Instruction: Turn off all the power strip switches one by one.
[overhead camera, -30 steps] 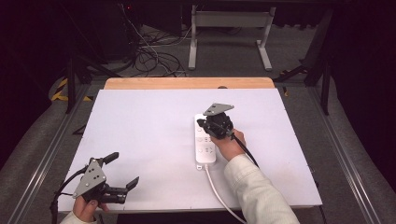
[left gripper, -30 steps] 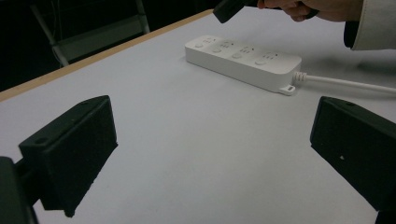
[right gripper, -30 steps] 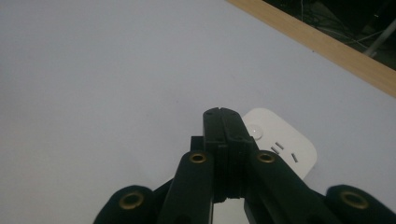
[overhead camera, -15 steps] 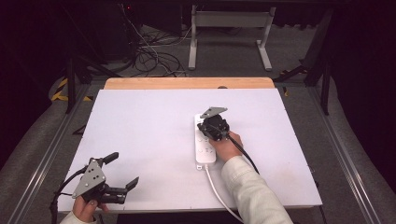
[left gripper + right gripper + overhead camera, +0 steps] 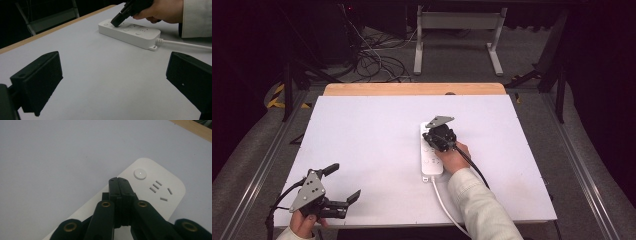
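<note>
A white power strip [image 5: 430, 159] lies lengthwise at the table's middle, and its white cable [image 5: 445, 203] runs toward the near edge. My right gripper [image 5: 439, 136] is shut with nothing in it, and its tip is down on the strip's top near the far end. In the right gripper view the shut jaws [image 5: 119, 182] end just short of the round button [image 5: 140, 174] and a socket [image 5: 160, 190]. The left gripper view shows that tip [image 5: 117, 22] on the strip [image 5: 140, 35]. My left gripper [image 5: 344, 182] is open and empty at the near left corner.
The white table top [image 5: 362, 135] has a wooden strip [image 5: 412, 89] along its far edge. Beyond it, on the floor, are cables [image 5: 377, 60] and a metal stand [image 5: 457, 30]. Metal rails run along both sides of the table.
My right gripper has shifted slightly left and nearer along the power strip. The left gripper has barely moved.
</note>
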Tool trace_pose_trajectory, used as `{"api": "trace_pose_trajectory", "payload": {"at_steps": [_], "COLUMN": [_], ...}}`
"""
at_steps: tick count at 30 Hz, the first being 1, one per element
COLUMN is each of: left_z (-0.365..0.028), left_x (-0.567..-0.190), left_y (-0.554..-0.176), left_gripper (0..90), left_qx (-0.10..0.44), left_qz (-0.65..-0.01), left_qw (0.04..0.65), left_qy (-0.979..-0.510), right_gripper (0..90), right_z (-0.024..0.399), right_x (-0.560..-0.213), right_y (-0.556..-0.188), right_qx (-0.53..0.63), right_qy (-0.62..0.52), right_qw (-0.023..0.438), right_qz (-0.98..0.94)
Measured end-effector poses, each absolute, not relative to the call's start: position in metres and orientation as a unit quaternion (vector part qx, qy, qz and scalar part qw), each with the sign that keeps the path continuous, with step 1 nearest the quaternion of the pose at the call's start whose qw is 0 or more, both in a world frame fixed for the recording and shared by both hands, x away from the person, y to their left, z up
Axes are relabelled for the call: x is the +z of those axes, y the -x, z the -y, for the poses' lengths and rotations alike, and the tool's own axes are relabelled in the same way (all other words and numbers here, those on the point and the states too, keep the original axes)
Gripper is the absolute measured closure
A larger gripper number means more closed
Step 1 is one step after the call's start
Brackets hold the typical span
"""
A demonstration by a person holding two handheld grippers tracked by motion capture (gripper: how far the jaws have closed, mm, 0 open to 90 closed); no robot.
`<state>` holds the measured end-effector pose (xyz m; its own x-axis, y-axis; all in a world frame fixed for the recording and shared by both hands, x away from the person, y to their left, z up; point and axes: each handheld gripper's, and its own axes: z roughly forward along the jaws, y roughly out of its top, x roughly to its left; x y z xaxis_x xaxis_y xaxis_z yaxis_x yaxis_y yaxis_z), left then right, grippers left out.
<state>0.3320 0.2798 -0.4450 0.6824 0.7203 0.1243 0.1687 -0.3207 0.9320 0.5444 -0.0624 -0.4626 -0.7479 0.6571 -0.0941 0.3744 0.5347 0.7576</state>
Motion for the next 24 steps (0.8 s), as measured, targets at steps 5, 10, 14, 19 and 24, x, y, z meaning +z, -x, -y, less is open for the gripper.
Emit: {"api": "trace_pose_trajectory", "payload": {"at_steps": [5,10,14,19,24], "left_z": [-0.2795,-0.2793,-0.2794,-0.2792,-0.2788], "left_x": [-0.4449,-0.4450,-0.4450,-0.4452,-0.4451], "left_y": [-0.3319,-0.3316,-0.3318,-0.3322,-0.3316], "left_gripper": [1.0,1.0,1.0,1.0,1.0], "left_qx": [0.273,0.272,0.273,0.272,0.271], "left_qz": [-0.290,-0.290,-0.289,-0.290,-0.288], "left_qw": [0.504,0.503,0.503,0.504,0.504], "left_qy": [-0.767,-0.767,-0.767,-0.767,-0.767], "right_gripper": [90.0,90.0,90.0,90.0,90.0], "right_z": [0.0628,0.0633,0.0647,0.0603,0.0584], "right_x": [-0.4633,-0.4636,-0.4638,-0.4634,-0.4635], "right_y": [-0.5441,-0.5444,-0.5458,-0.5420,-0.5403], "right_qx": [0.380,0.382,0.386,0.373,0.369], "right_qy": [-0.304,-0.308,-0.309,-0.302,-0.303], "right_qw": [0.186,0.183,0.178,0.197,0.204], "right_qz": [-0.854,-0.852,-0.851,-0.855,-0.855]}}
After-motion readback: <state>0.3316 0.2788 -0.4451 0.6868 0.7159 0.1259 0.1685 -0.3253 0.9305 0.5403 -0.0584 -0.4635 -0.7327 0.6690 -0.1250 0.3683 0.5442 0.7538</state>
